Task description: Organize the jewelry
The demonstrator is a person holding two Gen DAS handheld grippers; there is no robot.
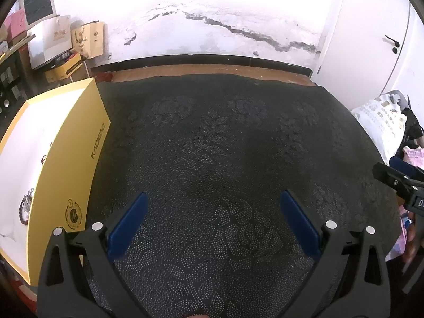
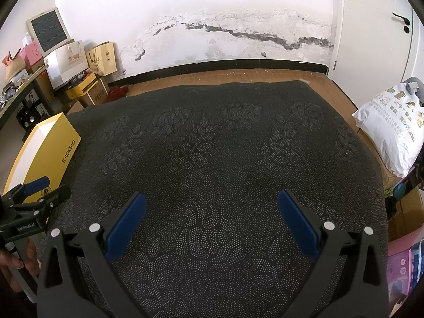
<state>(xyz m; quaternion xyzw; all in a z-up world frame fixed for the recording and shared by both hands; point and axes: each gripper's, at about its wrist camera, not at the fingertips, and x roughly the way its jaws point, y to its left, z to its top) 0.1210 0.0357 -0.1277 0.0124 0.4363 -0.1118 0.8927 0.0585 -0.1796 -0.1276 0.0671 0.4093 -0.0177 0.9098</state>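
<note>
A yellow box [image 1: 79, 153] with a white inside lies open at the left on a dark dotted cloth [image 1: 212, 145]. A dark beaded bracelet [image 1: 25, 208] lies inside it near the front, and a thin piece shows further back [image 1: 43, 159]. My left gripper [image 1: 213, 200] is open and empty over the cloth, just right of the box. My right gripper [image 2: 212, 198] is open and empty over the middle of the cloth. The box also shows in the right wrist view [image 2: 53, 153], with the left gripper [image 2: 42, 188] in front of it.
Cardboard boxes and paper bags [image 2: 76, 63] are stacked at the back left by a cracked white wall. A white plastic bag [image 2: 389, 137] lies on the floor at the right, near a white door [image 2: 376, 26]. Pink packages [image 2: 402, 262] sit at the right front.
</note>
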